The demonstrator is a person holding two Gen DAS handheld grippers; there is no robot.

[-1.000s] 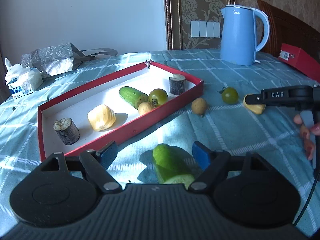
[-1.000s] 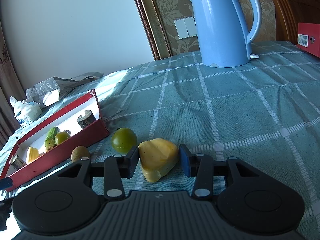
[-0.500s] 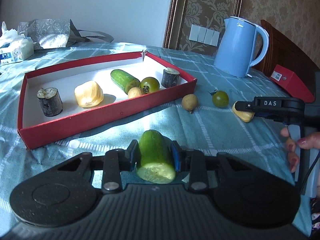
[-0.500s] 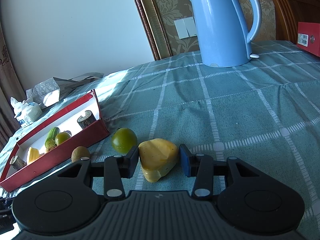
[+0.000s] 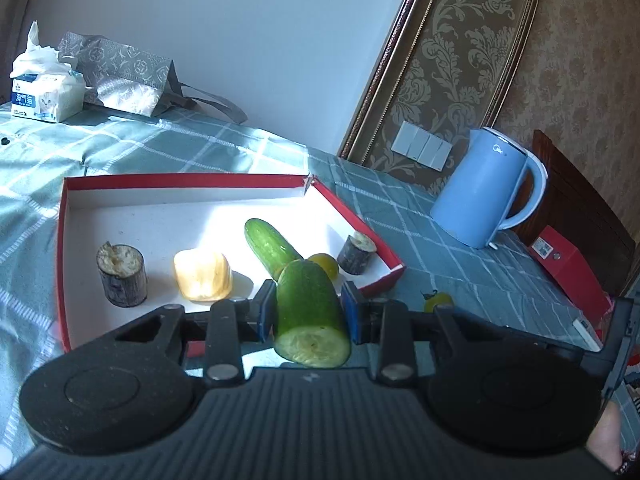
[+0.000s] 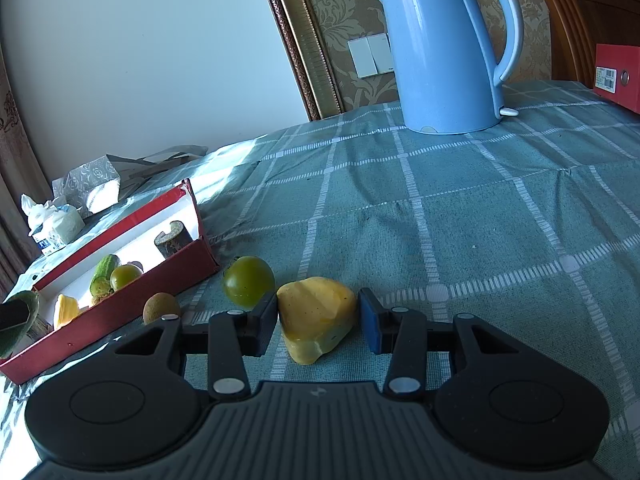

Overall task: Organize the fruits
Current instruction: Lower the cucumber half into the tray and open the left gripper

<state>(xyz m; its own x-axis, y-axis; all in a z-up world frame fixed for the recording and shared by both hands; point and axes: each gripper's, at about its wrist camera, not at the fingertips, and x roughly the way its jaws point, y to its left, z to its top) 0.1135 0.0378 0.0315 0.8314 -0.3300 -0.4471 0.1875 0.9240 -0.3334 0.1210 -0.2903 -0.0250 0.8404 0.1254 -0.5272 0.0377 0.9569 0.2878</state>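
My left gripper (image 5: 308,312) is shut on a cut green cucumber piece (image 5: 310,312) and holds it raised over the near edge of the red tray (image 5: 62,248). In the tray lie a whole cucumber (image 5: 270,246), a yellow fruit chunk (image 5: 203,276), a green tomato (image 5: 325,265) and two dark stumps (image 5: 121,274). My right gripper (image 6: 318,320) is open around a yellow fruit chunk (image 6: 316,318) lying on the cloth; the left pad touches it and the right pad stands just apart. A green tomato (image 6: 248,280) and a small brown fruit (image 6: 161,307) lie beside it.
A blue kettle (image 6: 444,48) stands at the back on the teal checked cloth (image 6: 480,232). A red box (image 6: 618,76) sits at the far right. A tissue pack (image 5: 46,88) and a grey paper bag (image 5: 120,76) lie behind the tray.
My left gripper closed on the cucumber piece, lifted it off the cloth and carried it toward the tray. My right gripper has not moved.
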